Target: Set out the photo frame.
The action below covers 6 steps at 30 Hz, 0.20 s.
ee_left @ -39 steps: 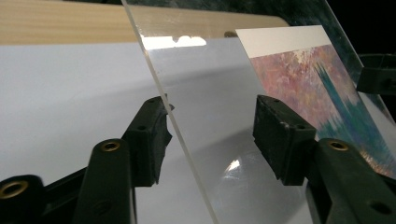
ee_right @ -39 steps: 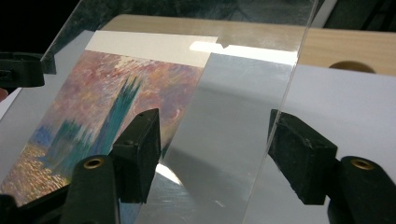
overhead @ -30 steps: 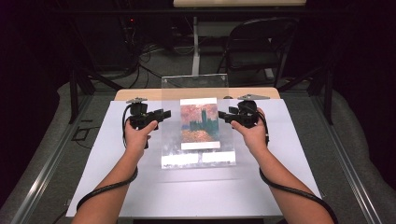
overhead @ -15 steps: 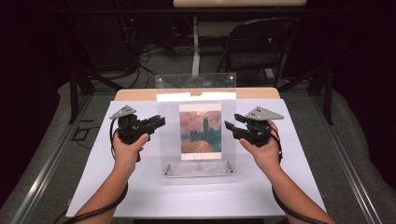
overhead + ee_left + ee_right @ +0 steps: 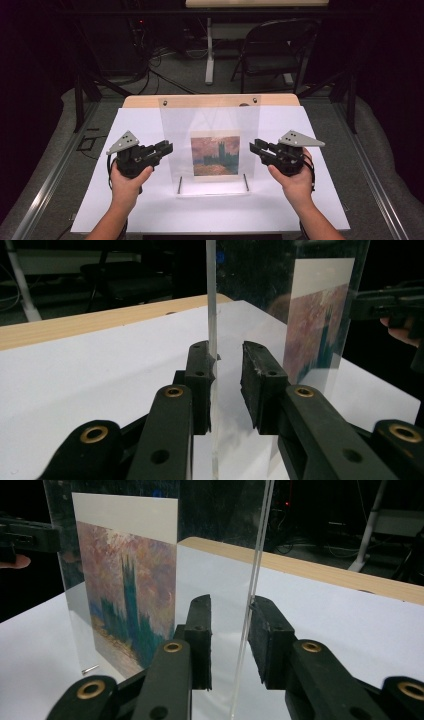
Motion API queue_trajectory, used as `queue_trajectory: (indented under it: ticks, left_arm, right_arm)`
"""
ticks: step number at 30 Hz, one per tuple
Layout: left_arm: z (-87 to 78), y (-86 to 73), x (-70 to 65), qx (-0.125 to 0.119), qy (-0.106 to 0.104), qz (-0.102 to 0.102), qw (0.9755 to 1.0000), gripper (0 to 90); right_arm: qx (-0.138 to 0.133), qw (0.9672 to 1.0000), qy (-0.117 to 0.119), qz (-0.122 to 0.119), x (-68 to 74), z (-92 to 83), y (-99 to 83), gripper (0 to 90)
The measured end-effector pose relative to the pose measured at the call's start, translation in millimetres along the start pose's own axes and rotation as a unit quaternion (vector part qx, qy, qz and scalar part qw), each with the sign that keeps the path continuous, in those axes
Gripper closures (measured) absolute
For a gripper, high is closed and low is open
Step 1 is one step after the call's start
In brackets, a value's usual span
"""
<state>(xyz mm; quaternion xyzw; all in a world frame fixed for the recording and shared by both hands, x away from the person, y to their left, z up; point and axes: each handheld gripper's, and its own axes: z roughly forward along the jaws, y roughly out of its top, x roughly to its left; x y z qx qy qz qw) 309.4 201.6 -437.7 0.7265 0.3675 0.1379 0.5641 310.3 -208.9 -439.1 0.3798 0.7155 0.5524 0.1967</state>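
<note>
A clear acrylic picture frame (image 5: pixel 210 125) stands upright on the white table, holding a print of a towered building under a pink sky (image 5: pixel 215 155). My left gripper (image 5: pixel 167 148) sits at the frame's left edge and my right gripper (image 5: pixel 253 146) at its right edge. In the left gripper view the pane's edge (image 5: pixel 212 300) runs between the jaws of the left gripper (image 5: pixel 227 385), against one pad with a gap to the other. In the right gripper view the pane's edge (image 5: pixel 260 545) lies between the parted jaws of the right gripper (image 5: pixel 230 640), beside the print (image 5: pixel 130 580).
The white sheet (image 5: pixel 320 200) covers a wooden table whose bare far edge (image 5: pixel 145 101) shows behind the frame. Two metal pins (image 5: pixel 180 185) stick out at the frame's base. A folding chair (image 5: pixel 270 50), a white table leg (image 5: pixel 209 50) and floor cables lie beyond.
The frame has gone from leaning back to standing upright. Both grippers have drawn toward the person and spread to its side edges.
</note>
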Motion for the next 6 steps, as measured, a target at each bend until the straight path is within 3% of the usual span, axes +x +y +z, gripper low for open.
queue_trajectory:
  ticks: [6]
  left_arm:
    - [-9.2,-11.4,-11.4,0.012,0.01,0.031,0.9994,70.8]
  right_arm:
    - [0.004,0.9998,0.011,-0.015,7.9,-8.1,-10.3,68.3]
